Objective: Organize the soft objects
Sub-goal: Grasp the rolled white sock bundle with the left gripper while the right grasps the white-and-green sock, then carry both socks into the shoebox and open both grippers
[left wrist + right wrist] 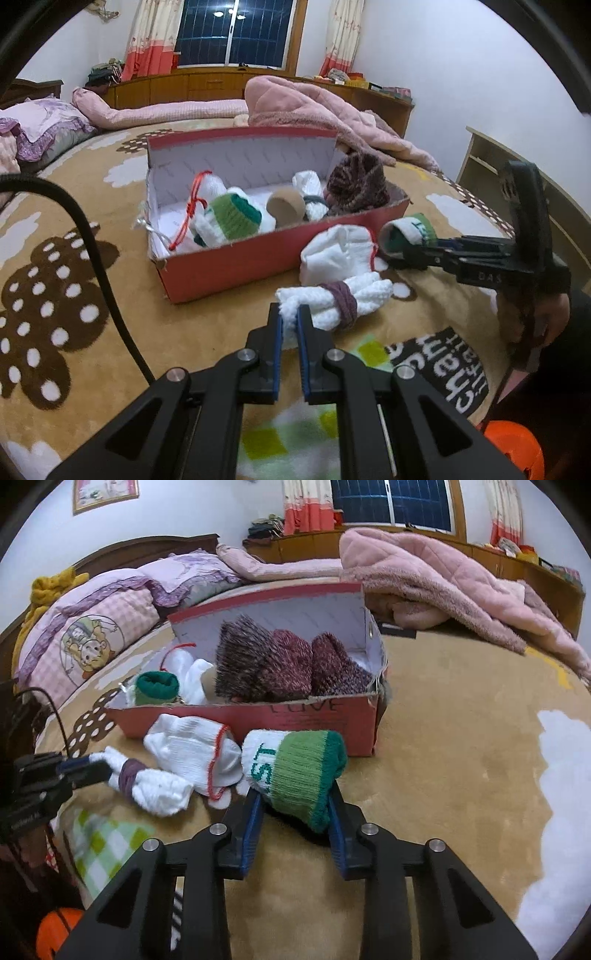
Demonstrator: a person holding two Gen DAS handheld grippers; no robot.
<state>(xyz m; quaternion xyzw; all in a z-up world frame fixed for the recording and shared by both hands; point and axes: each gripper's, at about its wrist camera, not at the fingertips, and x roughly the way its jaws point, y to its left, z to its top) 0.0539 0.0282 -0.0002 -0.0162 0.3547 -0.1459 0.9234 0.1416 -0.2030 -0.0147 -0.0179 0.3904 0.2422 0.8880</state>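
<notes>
A red cardboard box [236,264] [295,720] stands on the bed and holds rolled socks, gloves and maroon knitwear [291,664]. My left gripper [290,321] is shut on the end of a white sock bundle tied with a purple band [340,301] [147,786] that lies in front of the box. My right gripper [295,801] [391,251] is shut on a white sock roll with a green cuff [295,771] [410,232], right of the box. A white glove with red trim [336,253] [192,749] lies between the two.
A pink fleece blanket [314,110] [443,583] is heaped behind the box. Pillows [96,624] lie at the left by the headboard. A black cable [99,266] crosses the left. An orange ball [55,934] sits low at the bed's edge.
</notes>
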